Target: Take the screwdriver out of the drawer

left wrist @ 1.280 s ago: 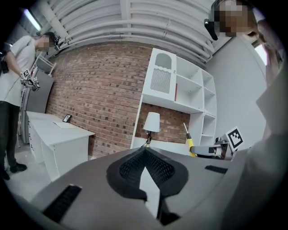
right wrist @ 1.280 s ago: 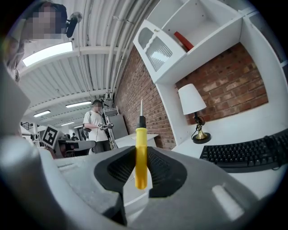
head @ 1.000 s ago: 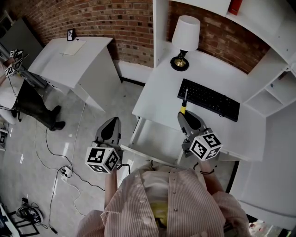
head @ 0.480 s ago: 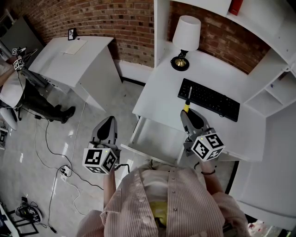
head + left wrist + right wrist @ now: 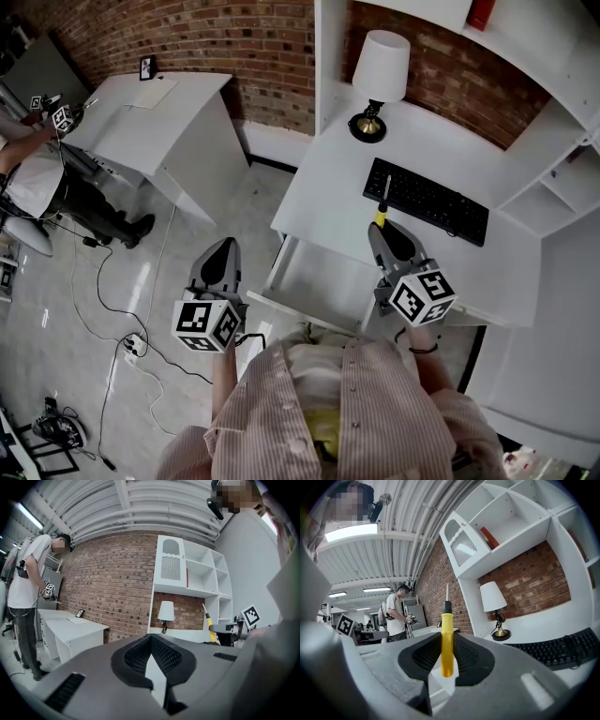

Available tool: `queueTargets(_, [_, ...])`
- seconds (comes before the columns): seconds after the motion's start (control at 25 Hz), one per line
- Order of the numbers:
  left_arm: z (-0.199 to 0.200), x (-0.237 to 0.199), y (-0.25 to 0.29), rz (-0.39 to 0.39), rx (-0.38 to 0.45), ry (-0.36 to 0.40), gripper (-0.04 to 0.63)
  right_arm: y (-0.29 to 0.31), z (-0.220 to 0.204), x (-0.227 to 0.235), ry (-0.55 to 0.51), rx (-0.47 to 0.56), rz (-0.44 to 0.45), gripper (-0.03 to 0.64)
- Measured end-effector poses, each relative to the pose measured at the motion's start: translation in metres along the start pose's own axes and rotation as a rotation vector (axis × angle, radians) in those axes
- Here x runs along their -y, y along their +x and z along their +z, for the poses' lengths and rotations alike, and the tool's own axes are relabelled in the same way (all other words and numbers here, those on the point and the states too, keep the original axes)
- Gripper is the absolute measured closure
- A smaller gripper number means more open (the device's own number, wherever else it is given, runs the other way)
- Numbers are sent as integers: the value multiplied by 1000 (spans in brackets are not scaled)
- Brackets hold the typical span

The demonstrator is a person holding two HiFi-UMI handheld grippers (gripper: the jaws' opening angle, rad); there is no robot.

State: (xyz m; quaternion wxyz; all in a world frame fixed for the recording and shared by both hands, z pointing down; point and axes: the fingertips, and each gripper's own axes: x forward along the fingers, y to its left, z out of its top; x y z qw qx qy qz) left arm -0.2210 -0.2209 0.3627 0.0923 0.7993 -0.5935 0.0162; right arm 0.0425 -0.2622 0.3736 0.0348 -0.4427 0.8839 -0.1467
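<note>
The screwdriver [image 5: 446, 639] is out of the drawer [image 5: 281, 307], standing upright between the jaws of the right gripper [image 5: 447, 660], which are closed on its yellow handle with the metal tip pointing up. That grip is plain only in the right gripper view. In the head view the tool shows as a short yellow stub at the front of the gripper, over the desk [image 5: 323, 192] and just short of the keyboard [image 5: 427, 200]. Only the head view shows the drawer, pulled out under the desk's front edge, between the two grippers and in front of the person's striped shirt [image 5: 347, 412]. The left gripper [image 5: 223, 255] hangs over the floor, left of the drawer. In its own view its jaws meet at the tips with nothing between them, and the screwdriver and the right gripper's marker cube [image 5: 251, 616] appear far to the right. A lamp [image 5: 380, 70] stands at the back of the desk against the brick wall [image 5: 216, 37], under white shelves holding a red book [image 5: 490, 537]. Farther left there is a second white table [image 5: 155, 122], with another person [image 5: 37, 178] beside it and cables [image 5: 112, 309] trailing across the floor.
</note>
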Motion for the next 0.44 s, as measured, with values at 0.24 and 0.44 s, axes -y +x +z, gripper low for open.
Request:
queueTargets(0.24, [-3, 0, 2, 9, -24, 24, 595, 2, -2, -1, -21, -10, 5, 535])
queueTargets(0.44, [-5, -3, 4, 10, -28, 9, 595, 6, -3, -1, -21, -16, 6, 535])
